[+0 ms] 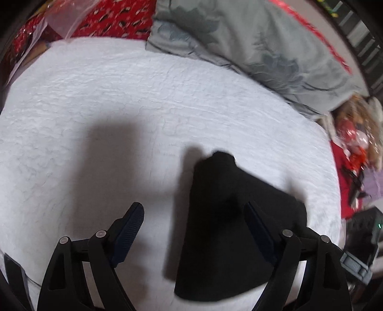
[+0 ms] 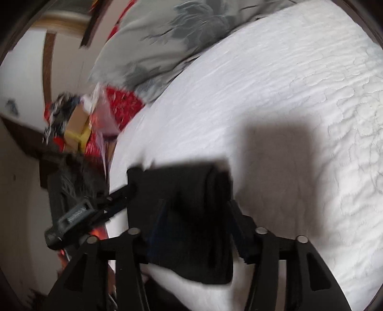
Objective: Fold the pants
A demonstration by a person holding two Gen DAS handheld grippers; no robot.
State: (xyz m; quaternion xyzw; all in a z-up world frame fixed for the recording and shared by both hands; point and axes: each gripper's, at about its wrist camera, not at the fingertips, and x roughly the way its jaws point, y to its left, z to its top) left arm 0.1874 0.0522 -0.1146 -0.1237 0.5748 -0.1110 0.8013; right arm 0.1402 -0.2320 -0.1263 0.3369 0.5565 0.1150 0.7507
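Note:
The black pants (image 1: 222, 227) lie folded into a compact bundle on the white quilted bed (image 1: 119, 107). My left gripper (image 1: 194, 215) is open just above the bed, its right finger over the bundle and its left finger over bare quilt. In the right wrist view the folded pants (image 2: 191, 215) sit between the fingers of my right gripper (image 2: 196, 210), whose jaws stand apart on either side of the bundle. The frame is blurred, so contact is unclear.
A grey floral pillow (image 1: 263, 47) lies at the far side of the bed, also in the right wrist view (image 2: 155, 43). Red patterned fabric (image 1: 107, 19) and clutter (image 1: 359, 143) border the bed. The other gripper's body (image 2: 79, 215) shows at left.

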